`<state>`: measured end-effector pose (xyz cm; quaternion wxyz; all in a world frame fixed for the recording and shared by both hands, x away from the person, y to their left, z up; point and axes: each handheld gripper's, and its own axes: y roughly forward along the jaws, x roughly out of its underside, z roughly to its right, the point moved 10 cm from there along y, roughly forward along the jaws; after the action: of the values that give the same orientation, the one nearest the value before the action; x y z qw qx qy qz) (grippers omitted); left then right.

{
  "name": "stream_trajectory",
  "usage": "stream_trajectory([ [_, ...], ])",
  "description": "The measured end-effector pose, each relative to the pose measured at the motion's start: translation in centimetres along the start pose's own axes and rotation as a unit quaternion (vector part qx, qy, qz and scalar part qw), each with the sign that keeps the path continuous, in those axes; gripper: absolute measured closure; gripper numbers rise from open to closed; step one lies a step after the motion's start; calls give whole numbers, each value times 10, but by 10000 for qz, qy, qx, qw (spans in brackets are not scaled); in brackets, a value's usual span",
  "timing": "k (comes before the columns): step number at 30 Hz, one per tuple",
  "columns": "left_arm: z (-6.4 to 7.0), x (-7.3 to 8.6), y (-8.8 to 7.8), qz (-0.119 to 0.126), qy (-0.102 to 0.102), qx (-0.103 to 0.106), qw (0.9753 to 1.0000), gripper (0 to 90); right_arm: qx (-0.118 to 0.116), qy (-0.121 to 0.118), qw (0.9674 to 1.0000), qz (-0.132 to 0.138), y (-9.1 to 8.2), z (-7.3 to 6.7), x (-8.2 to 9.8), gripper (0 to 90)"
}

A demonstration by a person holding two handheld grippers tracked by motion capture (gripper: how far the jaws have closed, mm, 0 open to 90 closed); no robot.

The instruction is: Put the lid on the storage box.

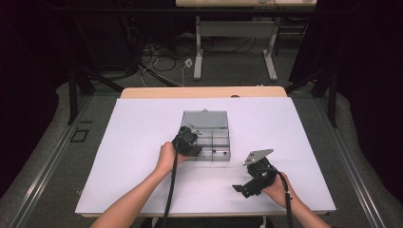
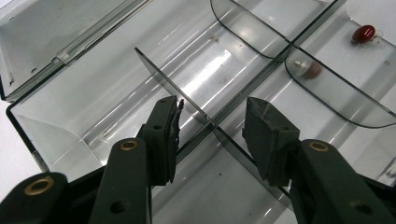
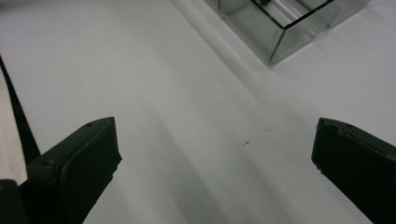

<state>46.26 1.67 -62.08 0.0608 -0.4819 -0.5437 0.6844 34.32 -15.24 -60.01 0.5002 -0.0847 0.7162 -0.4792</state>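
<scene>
Working inside the clear compartment box (image 1: pixel 206 137) at the middle of the white table (image 1: pixel 142 156), the left gripper (image 2: pixel 212 126) has its jaws part closed and straddling a thin smoky divider (image 2: pixel 163 77); the pads stand on either side of the plate and no contact is visible, so nothing is pinched. The box lid lies open on the far side. 1 red bead (image 2: pixel 364 33) rests in a far compartment and a 2nd, duller bead (image 2: pixel 312 70) sits behind a curved partition. Judgement: the step is gripping the divider, so the pads should close squarely on its flat faces, near the top edge, without twisting it in its slot. The right gripper (image 3: pixel 215 154) hovers over bare table near the box corner, jaws spread wide, holding nothing; it could steady the box.
</scene>
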Motion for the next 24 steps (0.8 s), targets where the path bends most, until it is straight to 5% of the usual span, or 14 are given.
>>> stream_trajectory([
  [14,0,0,0,19,-16,-8,10000,554,418,45,9989,204,2,18,-20,10],
  [24,-1,0,0,33,-3,-22,10000,555,433,348,9984,109,9,41,-29,16],
])
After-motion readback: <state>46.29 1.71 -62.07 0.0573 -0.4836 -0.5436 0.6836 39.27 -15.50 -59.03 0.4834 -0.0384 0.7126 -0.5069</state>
